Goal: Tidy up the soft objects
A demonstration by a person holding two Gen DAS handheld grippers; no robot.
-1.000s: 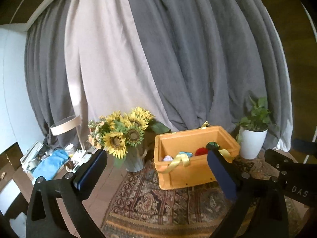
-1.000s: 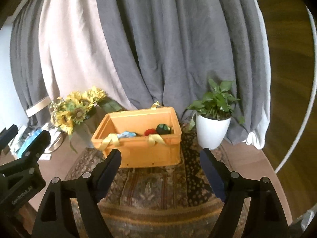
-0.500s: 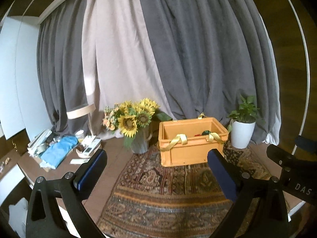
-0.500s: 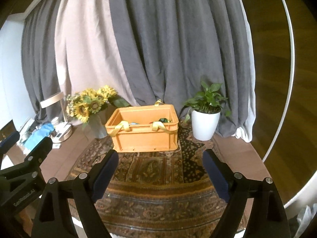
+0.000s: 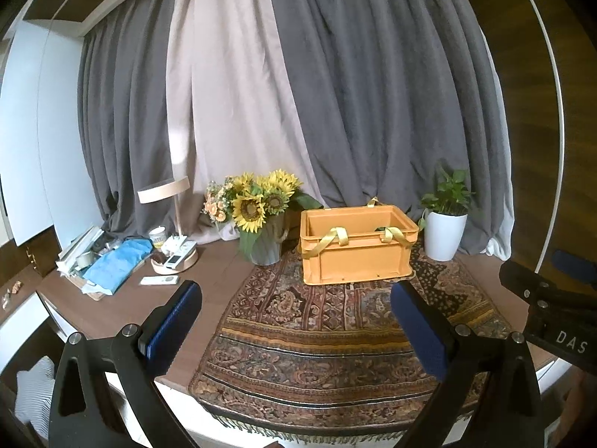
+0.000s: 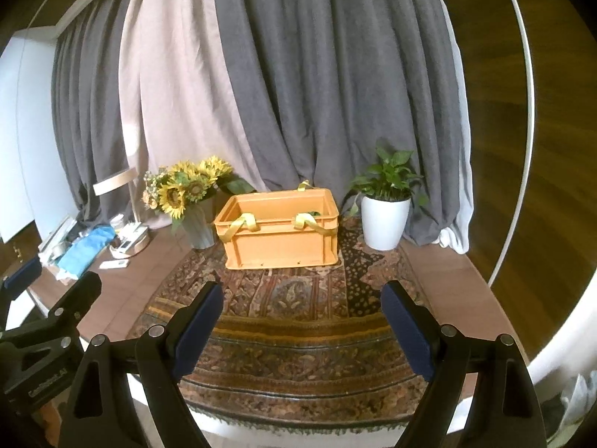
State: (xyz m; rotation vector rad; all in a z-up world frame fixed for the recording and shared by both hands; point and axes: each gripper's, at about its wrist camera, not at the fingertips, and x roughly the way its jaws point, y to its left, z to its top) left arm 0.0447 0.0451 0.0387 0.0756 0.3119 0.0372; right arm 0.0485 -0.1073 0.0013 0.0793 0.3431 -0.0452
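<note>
Both grippers have drawn back from the orange crate (image 5: 356, 250), which stands straight ahead on the patterned rug (image 5: 335, 336). The left gripper (image 5: 294, 321) and right gripper (image 6: 302, 321) gape wide, empty, about equally distant.

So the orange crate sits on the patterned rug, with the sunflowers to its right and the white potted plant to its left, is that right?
Not quite, the sides are swapped. The orange crate does sit on the patterned rug, but the sunflowers are to its left and the white potted plant to its right, as the right wrist view shows.
</note>
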